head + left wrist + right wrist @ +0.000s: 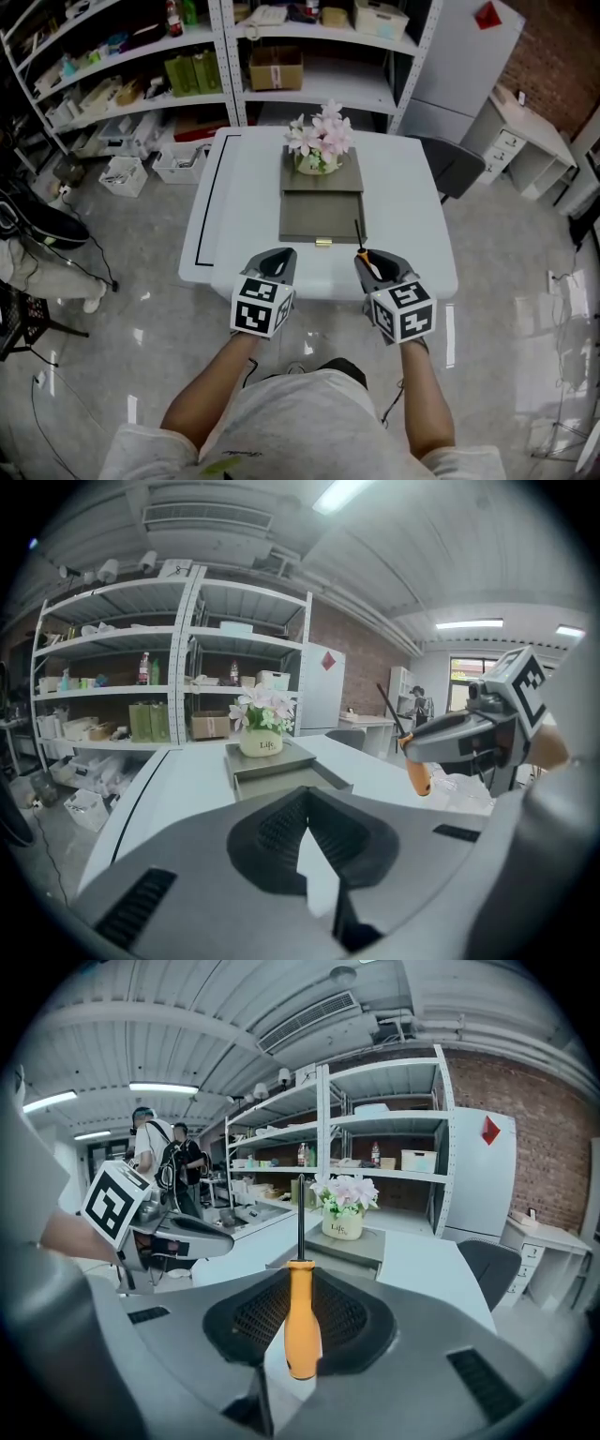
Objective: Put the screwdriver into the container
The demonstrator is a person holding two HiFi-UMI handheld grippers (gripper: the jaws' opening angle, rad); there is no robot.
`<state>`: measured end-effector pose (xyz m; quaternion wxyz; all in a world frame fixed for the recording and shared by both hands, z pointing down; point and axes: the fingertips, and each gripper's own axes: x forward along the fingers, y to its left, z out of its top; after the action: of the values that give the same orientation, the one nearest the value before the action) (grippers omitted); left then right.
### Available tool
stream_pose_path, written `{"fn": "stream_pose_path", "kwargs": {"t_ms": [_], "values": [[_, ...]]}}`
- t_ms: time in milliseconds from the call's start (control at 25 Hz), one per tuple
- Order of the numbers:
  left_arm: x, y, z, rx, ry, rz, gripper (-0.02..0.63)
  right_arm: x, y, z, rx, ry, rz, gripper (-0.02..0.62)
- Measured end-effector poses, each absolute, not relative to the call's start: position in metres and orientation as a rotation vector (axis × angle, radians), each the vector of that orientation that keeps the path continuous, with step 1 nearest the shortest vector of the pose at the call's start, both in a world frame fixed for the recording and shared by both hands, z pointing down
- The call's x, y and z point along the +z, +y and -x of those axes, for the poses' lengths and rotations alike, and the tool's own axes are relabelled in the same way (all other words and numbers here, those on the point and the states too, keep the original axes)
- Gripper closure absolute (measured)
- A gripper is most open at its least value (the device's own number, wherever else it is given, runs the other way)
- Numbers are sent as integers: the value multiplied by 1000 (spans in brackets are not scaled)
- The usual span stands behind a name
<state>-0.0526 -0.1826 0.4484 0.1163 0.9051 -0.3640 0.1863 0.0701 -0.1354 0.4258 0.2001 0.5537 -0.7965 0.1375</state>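
Now the right gripper (300,1277) has its fingers clamped on the screwdriver (302,1326) by its orange handle, shaft aimed toward the open container (321,221) on the desk (405,208), likely for insertion, while the left gripper (307,803) idles, fingers together.

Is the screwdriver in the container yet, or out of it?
Out. The right gripper is shut on the screwdriver, at its orange handle, holding it in the air outside the gray container.

hand-held grippers (278,255) (368,261): grey, black-white marker cubes (262,305) | shirt (281,427): light grey, short-sleeved
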Motion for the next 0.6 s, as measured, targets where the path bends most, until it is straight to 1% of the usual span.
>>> {"fn": "stream_pose_path", "kwargs": {"t_ms": [600], "values": [[464, -236, 47, 571, -1109, -2632, 601, 434, -207, -81, 219, -2169, -1262, 522]]}}
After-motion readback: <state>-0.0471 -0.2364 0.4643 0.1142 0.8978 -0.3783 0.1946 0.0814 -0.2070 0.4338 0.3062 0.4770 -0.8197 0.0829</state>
